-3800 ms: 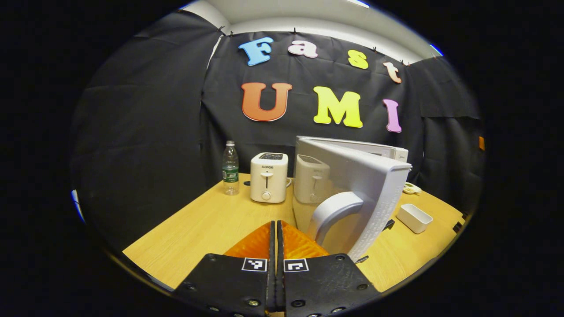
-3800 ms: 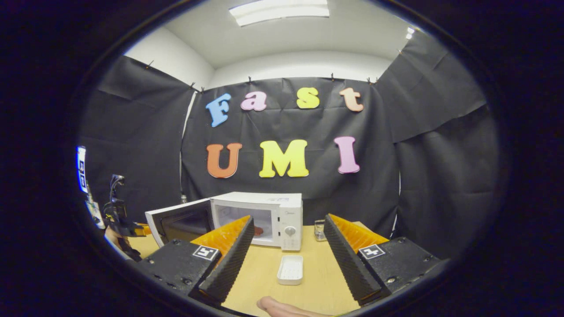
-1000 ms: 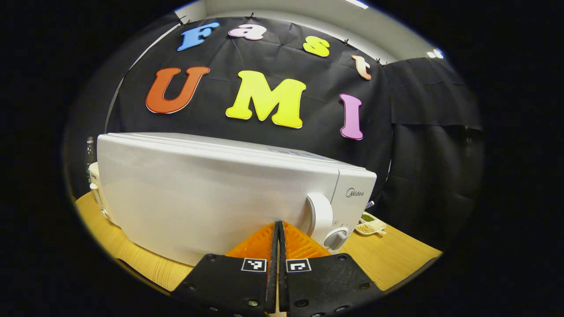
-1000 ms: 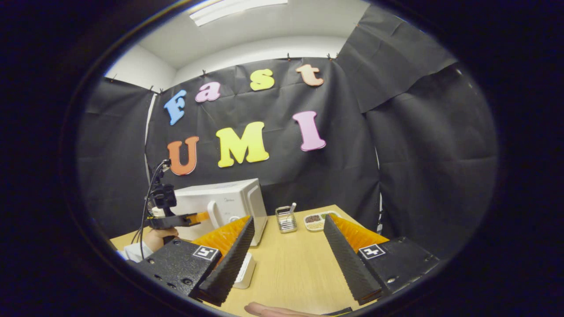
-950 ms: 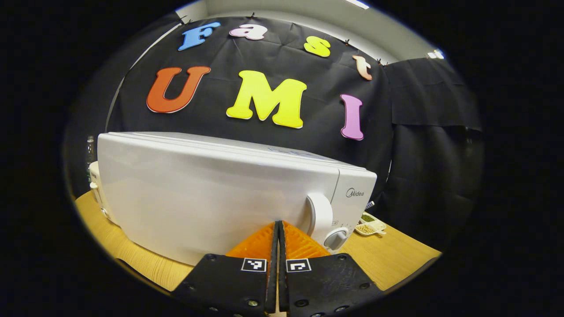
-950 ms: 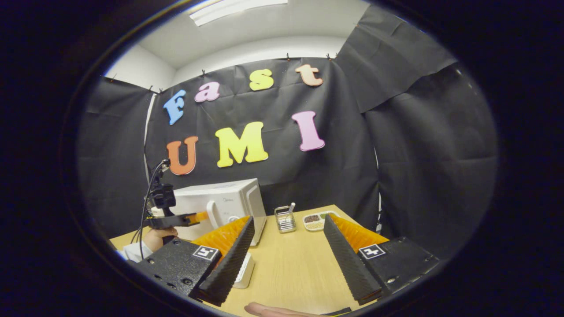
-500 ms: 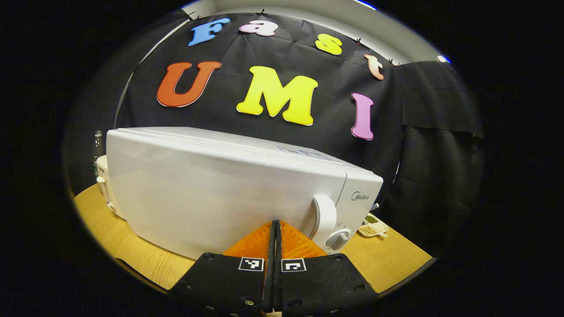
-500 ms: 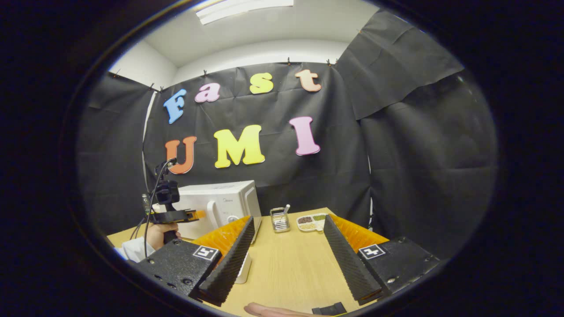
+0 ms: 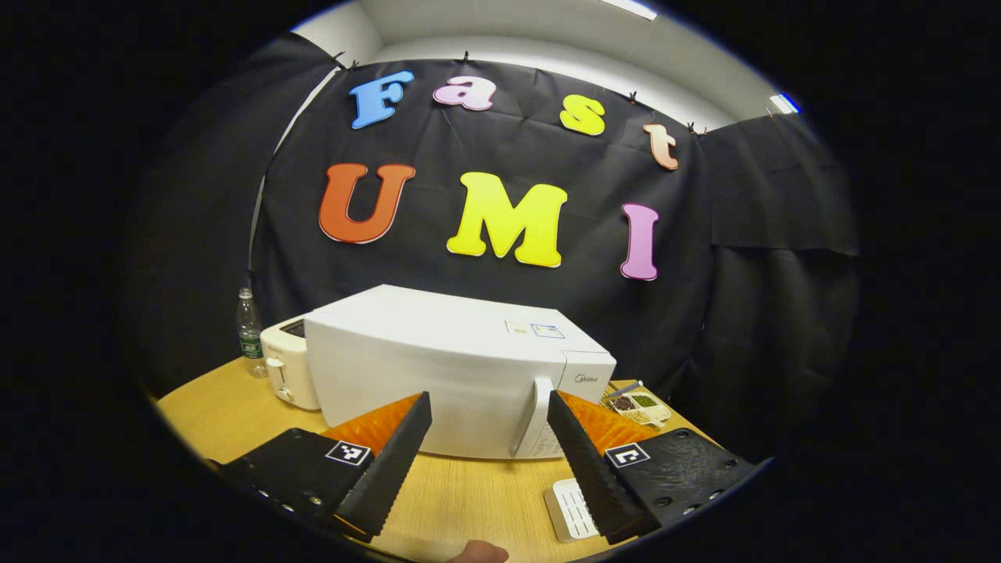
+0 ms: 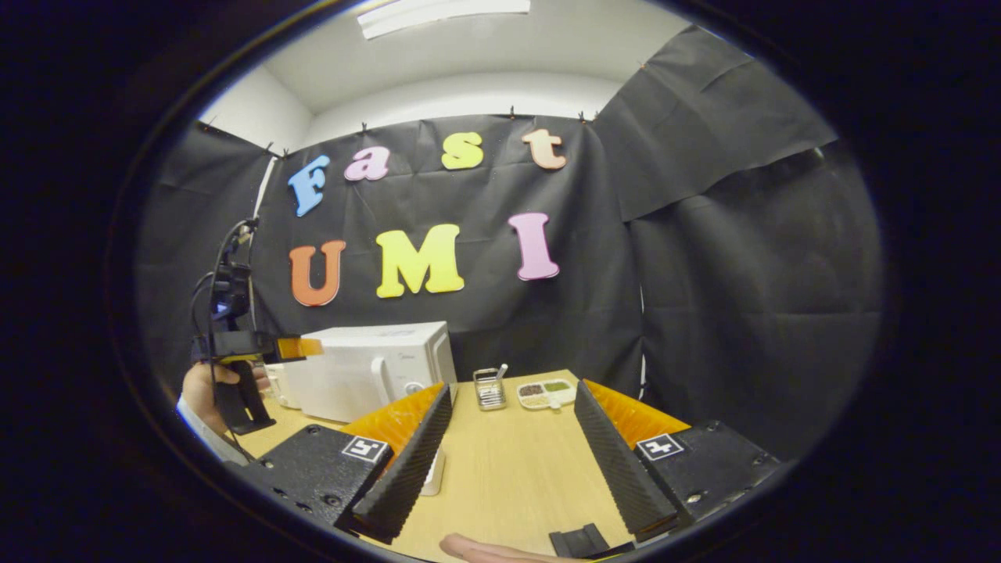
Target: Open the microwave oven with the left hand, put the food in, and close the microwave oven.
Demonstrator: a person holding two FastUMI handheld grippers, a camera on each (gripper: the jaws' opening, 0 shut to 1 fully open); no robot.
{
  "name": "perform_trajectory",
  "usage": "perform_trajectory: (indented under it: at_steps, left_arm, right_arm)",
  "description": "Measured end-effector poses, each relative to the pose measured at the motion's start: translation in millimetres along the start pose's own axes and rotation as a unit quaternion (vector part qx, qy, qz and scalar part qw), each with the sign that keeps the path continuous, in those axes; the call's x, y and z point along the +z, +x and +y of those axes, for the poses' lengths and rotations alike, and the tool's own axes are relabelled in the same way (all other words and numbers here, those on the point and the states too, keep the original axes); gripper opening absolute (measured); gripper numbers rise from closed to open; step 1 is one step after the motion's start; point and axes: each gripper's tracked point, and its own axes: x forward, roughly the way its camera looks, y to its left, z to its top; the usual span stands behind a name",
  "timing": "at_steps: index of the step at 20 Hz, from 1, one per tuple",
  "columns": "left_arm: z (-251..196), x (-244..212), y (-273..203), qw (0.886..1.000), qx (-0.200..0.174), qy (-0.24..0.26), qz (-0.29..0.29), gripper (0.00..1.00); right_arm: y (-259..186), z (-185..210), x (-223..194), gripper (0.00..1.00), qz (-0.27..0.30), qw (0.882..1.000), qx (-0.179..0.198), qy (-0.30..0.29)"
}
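The microwave oven (image 9: 461, 375) stands on the wooden table (image 10: 508, 469) with its door closed. The left gripper (image 9: 486, 418) hangs spread open before it, holding nothing; the right gripper (image 10: 512, 407) is likewise open and empty.

The light wooden tabletop (image 9: 477, 493) carries a closed white microwave oven (image 9: 446, 367), a cream toaster (image 9: 285, 363), a clear plastic bottle (image 9: 248, 332), a white rectangular tray (image 9: 569, 510), and what looks like a divided dish of beans (image 9: 640, 407).
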Motion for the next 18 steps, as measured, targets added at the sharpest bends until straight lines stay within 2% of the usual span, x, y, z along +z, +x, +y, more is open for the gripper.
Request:
perform_trajectory:
  at_steps: [1, 4, 6, 11, 14, 17, 18]
  left_arm:
    - [6, 5, -13, 1.0, 0.015, 0.012, 0.006, 0.93]
    - [28, 9, -49, 0.996, 0.068, 0.045, 0.021, 0.93]
    - [35, 11, -72, 0.994, 0.088, 0.061, 0.027, 0.93]
    - [42, 23, -129, 0.991, 0.099, 0.087, -0.004, 0.93]
    - [34, 33, -160, 0.992, 0.09, 0.08, -0.028, 0.93]
    - [25, 44, -188, 0.991, 0.077, 0.095, -0.051, 0.93]
    - [26, 50, -198, 0.99, 0.08, 0.101, -0.061, 0.82]
  right_arm:
    - [-1, 2, 3, 1.0, 0.002, 1.0, 0.0, 0.005]
    - [-9, 5, 14, 1.0, 0.003, 1.0, 0.004, 0.011]
    - [-11, 4, 26, 1.0, -0.005, 1.0, 0.001, 0.01]
    - [-14, 12, 45, 1.0, -0.019, 1.0, -0.001, 0.002]
    - [-15, 20, 57, 1.0, -0.024, 1.0, 0.001, -0.009]
    - [-15, 31, 66, 1.0, -0.023, 0.999, 0.005, -0.028]
    - [-15, 36, 70, 1.0, -0.022, 0.999, 0.006, -0.036]
